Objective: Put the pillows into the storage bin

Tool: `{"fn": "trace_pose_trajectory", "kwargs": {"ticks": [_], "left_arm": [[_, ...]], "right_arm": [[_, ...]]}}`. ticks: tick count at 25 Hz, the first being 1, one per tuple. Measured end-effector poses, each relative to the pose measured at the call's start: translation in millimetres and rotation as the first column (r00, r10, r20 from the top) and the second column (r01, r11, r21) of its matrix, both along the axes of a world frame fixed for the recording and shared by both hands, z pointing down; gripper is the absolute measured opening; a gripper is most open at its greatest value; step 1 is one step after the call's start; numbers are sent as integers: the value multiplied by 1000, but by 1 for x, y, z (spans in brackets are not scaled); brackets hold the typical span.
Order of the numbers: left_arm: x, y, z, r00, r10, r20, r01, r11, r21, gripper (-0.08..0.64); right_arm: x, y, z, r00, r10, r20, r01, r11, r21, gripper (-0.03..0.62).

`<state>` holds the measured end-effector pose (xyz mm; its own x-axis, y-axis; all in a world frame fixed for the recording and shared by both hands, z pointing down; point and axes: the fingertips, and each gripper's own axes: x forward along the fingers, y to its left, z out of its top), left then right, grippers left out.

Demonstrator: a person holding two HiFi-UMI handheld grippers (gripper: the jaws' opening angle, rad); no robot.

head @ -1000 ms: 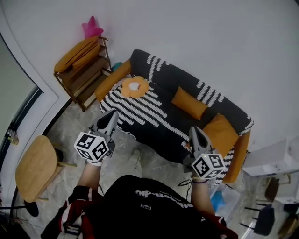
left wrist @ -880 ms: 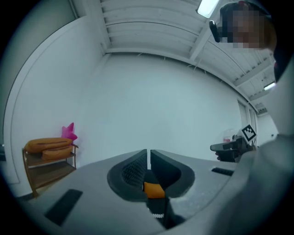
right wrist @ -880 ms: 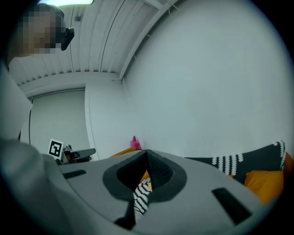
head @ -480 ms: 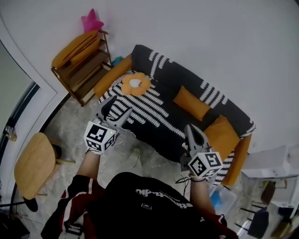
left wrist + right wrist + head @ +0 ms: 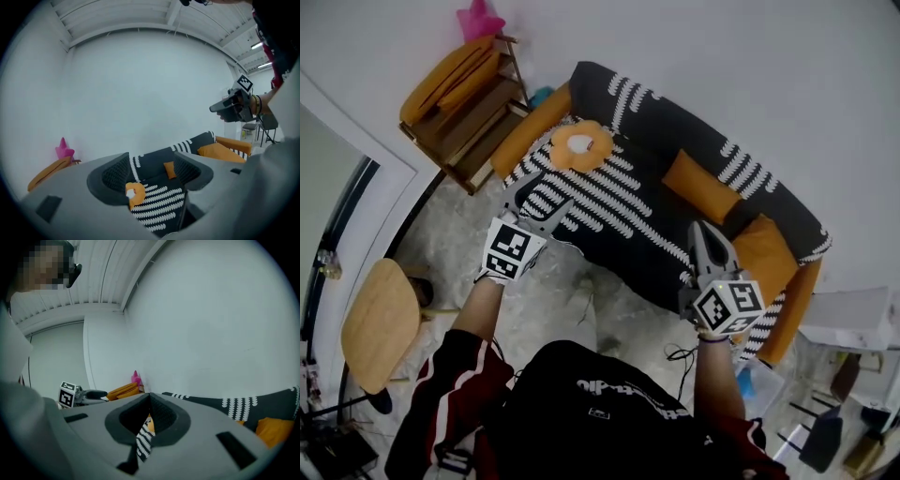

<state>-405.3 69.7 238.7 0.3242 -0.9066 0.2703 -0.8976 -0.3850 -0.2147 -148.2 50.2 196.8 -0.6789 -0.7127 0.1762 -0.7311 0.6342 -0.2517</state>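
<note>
A sofa [image 5: 675, 122] with a black-and-white striped cover carries three orange pillows: a flower-shaped one [image 5: 579, 143] at its left end, a rectangular one [image 5: 701, 187] against the backrest, and a larger one [image 5: 764, 248] at the right end. My left gripper [image 5: 540, 199] hangs over the sofa's front left corner; its jaws have just been opening and stand open with nothing between them. In the left gripper view the flower pillow [image 5: 135, 193] shows between the spread fingers [image 5: 115, 176]. Near the sofa's front edge my right gripper [image 5: 705, 239] is shut and empty, short of the large pillow.
A wooden shelf [image 5: 469, 112] left of the sofa holds a long orange cushion [image 5: 450, 73] and a pink star [image 5: 478, 19]. On the floor at the left stands a round wooden stool [image 5: 380, 323]. A clear plastic bin [image 5: 759, 382] sits at the lower right.
The left gripper's jaws went from shut to wide open. Both grippers moved forward toward the sofa, the left one also rolling.
</note>
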Motion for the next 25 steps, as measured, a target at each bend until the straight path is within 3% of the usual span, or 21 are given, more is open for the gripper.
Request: {"fn": "trace_pose_trajectory", "kwargs": {"ticks": [7, 14, 25], "left_arm": [[-8, -52, 60, 997, 53, 59, -47, 994, -96, 284], [-10, -116, 116, 987, 127, 99, -113, 984, -136, 284], [-34, -208, 269, 958, 216, 190, -162, 951, -264, 284]], "right_arm": [[-14, -47, 34, 1000, 19, -23, -19, 999, -35, 3], [-15, -105, 64, 997, 63, -46, -66, 996, -59, 3], [-35, -182, 138, 989, 122, -87, -133, 983, -127, 3]]}}
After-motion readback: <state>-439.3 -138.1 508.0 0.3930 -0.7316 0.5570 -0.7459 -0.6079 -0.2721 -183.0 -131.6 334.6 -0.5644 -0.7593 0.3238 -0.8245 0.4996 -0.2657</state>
